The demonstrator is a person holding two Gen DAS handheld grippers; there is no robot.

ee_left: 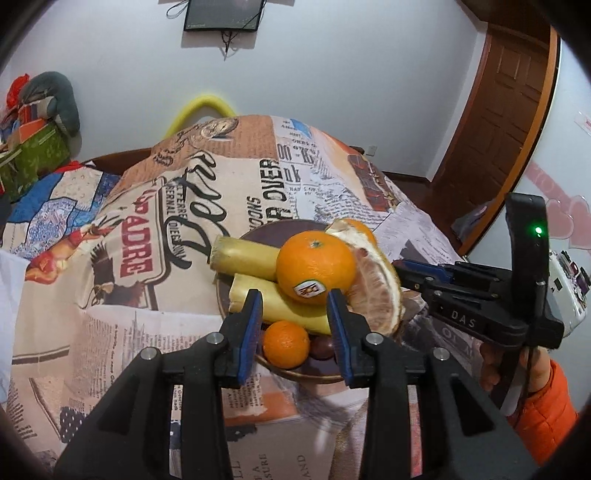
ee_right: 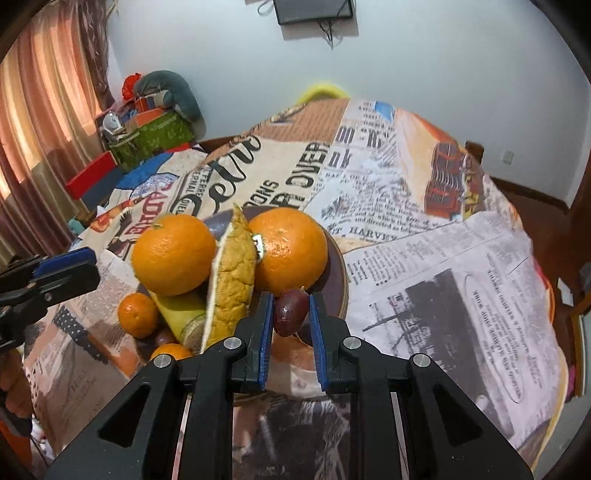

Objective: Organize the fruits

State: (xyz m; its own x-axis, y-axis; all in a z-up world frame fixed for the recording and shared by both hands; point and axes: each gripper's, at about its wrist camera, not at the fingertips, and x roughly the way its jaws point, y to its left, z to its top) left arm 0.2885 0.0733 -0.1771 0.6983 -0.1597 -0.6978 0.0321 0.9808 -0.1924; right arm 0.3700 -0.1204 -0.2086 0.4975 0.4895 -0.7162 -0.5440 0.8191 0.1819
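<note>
1. The left gripper [ee_left: 294,299] fills the bottom of its own view. Its blue pads stand a modest way apart and grip nothing; a small orange [ee_left: 285,343] shows through the gap below them.
2. In the right wrist view the right gripper [ee_right: 290,297] has its jaws drawn close on a dark red fruit [ee_right: 290,312], which fills the narrow gap between the pads.
3. The fruits sit heaped on a dark brown plate [ee_left: 258,230]. A large orange [ee_left: 316,271] with a sticker rests on two pale yellow stalks [ee_left: 245,254], just beyond the left gripper's fingertips.
4. A peeled citrus wedge [ee_left: 376,291], rind outward, leans against that orange. A second large orange [ee_right: 290,247] sits on its far side, just above the held fruit.
5. Another dark fruit [ee_left: 321,347] lies beside the small orange at the plate's near edge.
6. The plate stands on a newspaper-print tablecloth [ee_left: 221,184] that covers the whole table.
7. At the right of the left wrist view a hand [ee_left: 495,365] in an orange sleeve [ee_left: 546,406] holds the right gripper's handle.
8. Further out are a white wall with a dark screen [ee_left: 221,14], a brown wooden door [ee_left: 509,92], and striped curtains [ee_right: 37,110] by a cluttered corner.
</note>
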